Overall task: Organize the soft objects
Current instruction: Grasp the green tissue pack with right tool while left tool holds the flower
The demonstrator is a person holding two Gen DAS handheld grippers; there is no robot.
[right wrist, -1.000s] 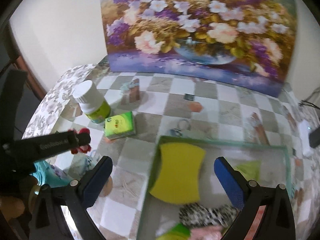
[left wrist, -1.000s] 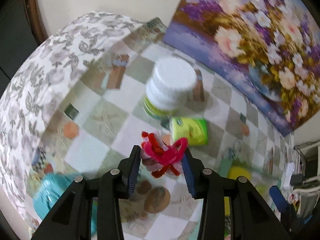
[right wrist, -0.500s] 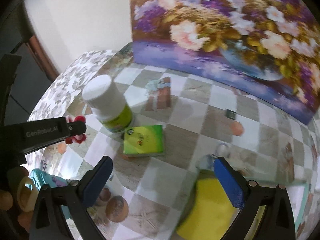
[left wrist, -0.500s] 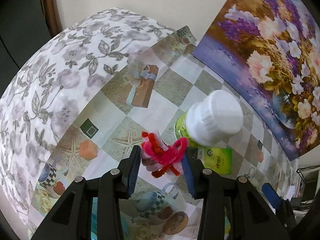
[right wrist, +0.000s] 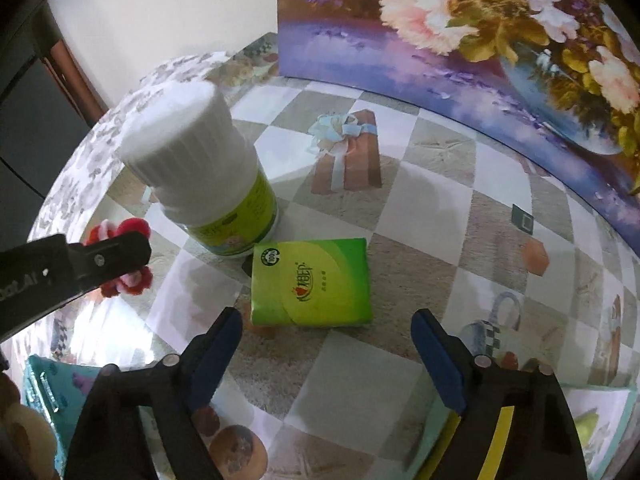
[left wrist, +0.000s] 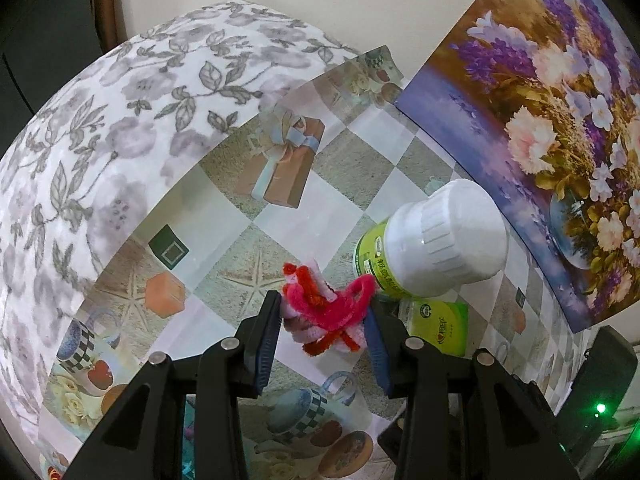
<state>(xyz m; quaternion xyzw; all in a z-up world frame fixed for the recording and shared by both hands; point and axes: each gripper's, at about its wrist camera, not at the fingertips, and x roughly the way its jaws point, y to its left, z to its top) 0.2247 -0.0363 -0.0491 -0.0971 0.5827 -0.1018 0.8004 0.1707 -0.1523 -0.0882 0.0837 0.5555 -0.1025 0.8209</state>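
left gripper (left wrist: 322, 322) clamps pipe cleaners (left wrist: 326, 308), not yet stowed; right gripper (right wrist: 326, 344) wide, empty, above tissue pack (right wrist: 310, 282) near table's (right wrist: 440, 208) back left corner

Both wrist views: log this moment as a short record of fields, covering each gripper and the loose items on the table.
left gripper: shut on pipe-cleaner bundle, red and pink, held above the table
right gripper: open, empty, aimed at tissue pack
tissue pack: green, flat on tablecloth, in front of bottle
bottle: white cap, green label, upright
backdrop: flower painting against the wall
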